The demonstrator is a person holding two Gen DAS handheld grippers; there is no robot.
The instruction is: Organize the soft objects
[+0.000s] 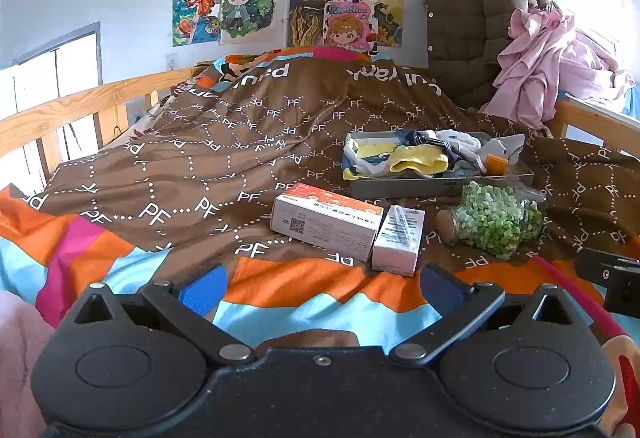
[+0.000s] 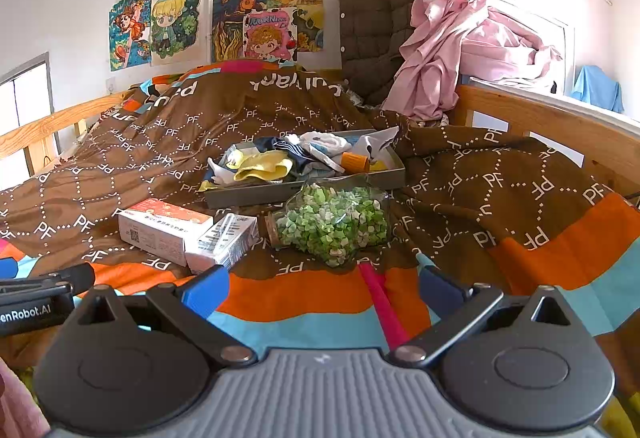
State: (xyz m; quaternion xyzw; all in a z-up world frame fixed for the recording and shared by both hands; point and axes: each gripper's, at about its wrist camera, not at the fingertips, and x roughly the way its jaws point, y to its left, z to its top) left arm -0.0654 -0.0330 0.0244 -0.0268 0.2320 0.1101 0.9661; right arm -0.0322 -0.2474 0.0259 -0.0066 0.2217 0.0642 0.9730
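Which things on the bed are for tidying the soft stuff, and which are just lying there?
For the job:
socks
grey tray holding them

Just lying about:
two white boxes
bottle of green bits
orange cap
brown coat
pink cloth

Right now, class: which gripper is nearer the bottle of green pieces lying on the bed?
Right. The right gripper faces the bottle of green pieces almost head-on, just short of it. The left gripper sits farther left, facing the two white boxes.

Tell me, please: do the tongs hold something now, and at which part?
Nothing is held. The left tongs and right tongs are both open, empty, above the bedspread.
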